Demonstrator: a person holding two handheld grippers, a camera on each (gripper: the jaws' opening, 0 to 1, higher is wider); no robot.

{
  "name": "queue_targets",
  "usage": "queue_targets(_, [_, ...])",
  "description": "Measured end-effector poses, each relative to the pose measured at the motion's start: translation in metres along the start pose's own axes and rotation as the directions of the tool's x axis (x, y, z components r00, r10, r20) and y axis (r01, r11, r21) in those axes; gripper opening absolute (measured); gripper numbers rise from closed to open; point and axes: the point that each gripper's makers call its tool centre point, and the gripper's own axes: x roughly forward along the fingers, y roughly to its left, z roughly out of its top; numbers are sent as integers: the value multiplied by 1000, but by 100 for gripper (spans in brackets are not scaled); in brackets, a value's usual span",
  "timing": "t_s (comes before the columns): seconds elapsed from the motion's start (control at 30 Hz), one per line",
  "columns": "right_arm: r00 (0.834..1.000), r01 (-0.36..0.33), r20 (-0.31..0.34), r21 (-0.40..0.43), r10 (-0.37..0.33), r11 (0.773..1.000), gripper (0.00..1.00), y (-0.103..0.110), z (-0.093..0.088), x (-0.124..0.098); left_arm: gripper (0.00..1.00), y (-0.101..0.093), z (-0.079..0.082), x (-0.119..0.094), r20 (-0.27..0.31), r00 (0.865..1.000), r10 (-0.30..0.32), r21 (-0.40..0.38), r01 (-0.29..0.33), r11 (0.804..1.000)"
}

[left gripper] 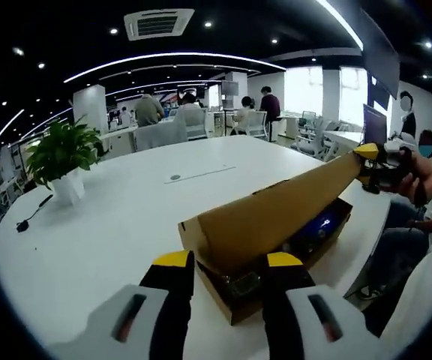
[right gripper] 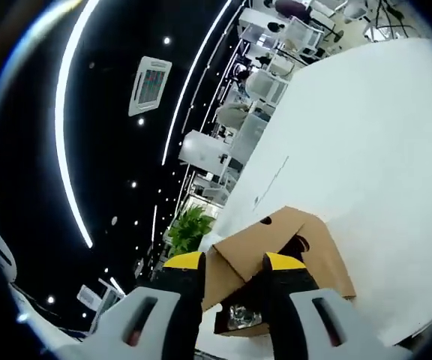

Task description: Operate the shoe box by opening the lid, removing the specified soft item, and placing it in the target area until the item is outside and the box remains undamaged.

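A brown cardboard shoe box [left gripper: 235,309] lies on the white table [left gripper: 111,240], its near corner between the two jaws of my left gripper [left gripper: 229,262], which is open. The box lid [left gripper: 276,210] is tilted up at a slant. My right gripper [left gripper: 370,161] holds the lid's raised far edge, one yellow tip on top of it. Inside the box I see a dark blue item [left gripper: 322,221] and something shiny near the front. In the right gripper view, my right gripper [right gripper: 233,262] has cardboard between its jaws and the box [right gripper: 317,255] lies below.
A potted plant [left gripper: 62,154] in a white pot stands at the table's left, with a black cable [left gripper: 28,221] beside it. The plant [right gripper: 190,225] shows beyond the box too. The table edge [left gripper: 366,240] runs close behind the box. A person's hand [left gripper: 426,176] holds the right gripper. People sit at far desks.
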Motion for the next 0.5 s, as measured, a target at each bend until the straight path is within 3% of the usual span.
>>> queue_targets(0.13, [999, 11, 39, -68, -8, 998, 36, 6, 14, -3, 37, -1, 2, -1, 6, 1000, -8, -11, 8, 1000])
queue_targets(0.23, [998, 69, 13, -217, -68, 974, 40, -3, 14, -9, 36, -1, 6, -1, 16, 1000, -9, -18, 9, 1000])
queue_targets(0.37, [994, 110, 15, -214, -109, 971, 40, -16, 11, -19, 37, 0, 9, -1, 25, 1000, -13, -28, 13, 1000])
queue_targets(0.43, [982, 187, 18, -246, -188, 951, 40, -30, 9, -27, 38, 4, 7, 0, 27, 1000, -12, -32, 13, 999])
queue_targets(0.47, [973, 228, 49, -265, -224, 937, 40, -37, 12, -30, 38, 4, 7, 0, 27, 1000, -12, -36, 13, 999])
queue_targets(0.5, [961, 275, 69, -316, -267, 908, 39, -44, 14, -35, 38, 3, 7, 0, 25, 1000, -15, -40, 16, 999])
